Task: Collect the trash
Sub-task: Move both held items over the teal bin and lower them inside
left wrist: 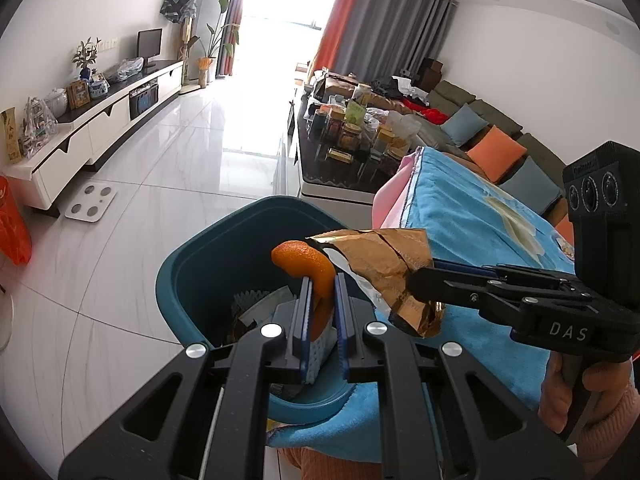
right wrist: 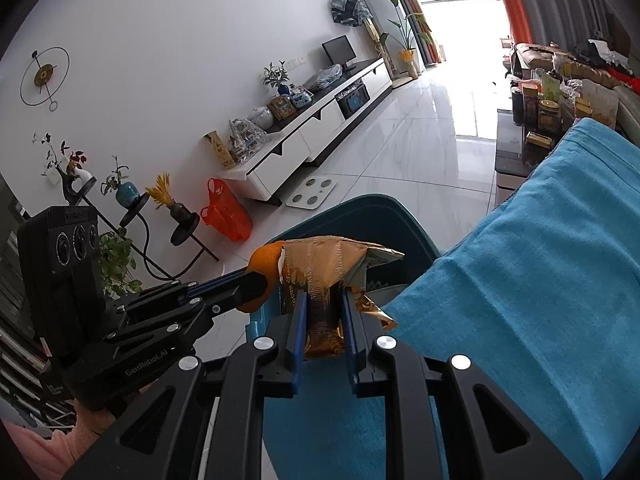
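Observation:
My left gripper (left wrist: 322, 278) is shut on a curled orange peel (left wrist: 308, 260) and holds it over the teal trash bin (left wrist: 188, 280). My right gripper (right wrist: 325, 294) is shut on a crumpled gold wrapper (right wrist: 324, 268), also above the bin (right wrist: 404, 220). The wrapper (left wrist: 384, 260) and the peel (right wrist: 266, 258) nearly touch. The right gripper (left wrist: 416, 280) comes in from the right in the left wrist view. The left gripper (right wrist: 256, 278) comes in from the left in the right wrist view. Paper trash (left wrist: 256, 304) lies inside the bin.
A blue towel (left wrist: 472, 216) covers the surface right of the bin. A white scale (left wrist: 91, 202) lies on the tile floor. A TV cabinet (left wrist: 100, 120) lines the left wall. A dark coffee table with jars (left wrist: 352, 136) and a sofa (left wrist: 500, 136) stand behind.

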Demonstrator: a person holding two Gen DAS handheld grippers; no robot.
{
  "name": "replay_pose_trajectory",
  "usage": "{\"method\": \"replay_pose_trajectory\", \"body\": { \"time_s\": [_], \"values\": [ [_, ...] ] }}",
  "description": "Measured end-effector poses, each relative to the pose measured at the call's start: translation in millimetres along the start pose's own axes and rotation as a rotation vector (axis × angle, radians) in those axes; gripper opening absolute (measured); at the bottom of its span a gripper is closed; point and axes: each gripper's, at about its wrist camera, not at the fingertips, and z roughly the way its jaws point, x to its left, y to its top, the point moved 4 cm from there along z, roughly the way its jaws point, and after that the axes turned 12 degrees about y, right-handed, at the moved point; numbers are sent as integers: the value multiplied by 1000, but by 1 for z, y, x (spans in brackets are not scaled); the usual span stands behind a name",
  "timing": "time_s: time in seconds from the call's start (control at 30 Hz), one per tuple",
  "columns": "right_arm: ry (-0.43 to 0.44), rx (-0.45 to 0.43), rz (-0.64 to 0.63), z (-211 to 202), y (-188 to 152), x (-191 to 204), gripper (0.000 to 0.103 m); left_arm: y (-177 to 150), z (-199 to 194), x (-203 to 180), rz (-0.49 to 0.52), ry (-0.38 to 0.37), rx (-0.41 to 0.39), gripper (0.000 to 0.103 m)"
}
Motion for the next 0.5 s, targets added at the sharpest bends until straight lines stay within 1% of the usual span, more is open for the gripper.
{"method": "replay_pose_trajectory", "body": {
  "time_s": [0.5],
  "values": [
    [-14,32,6,14,6,1,17,-1,12,2,-19,13,22,11]
  ]
}}
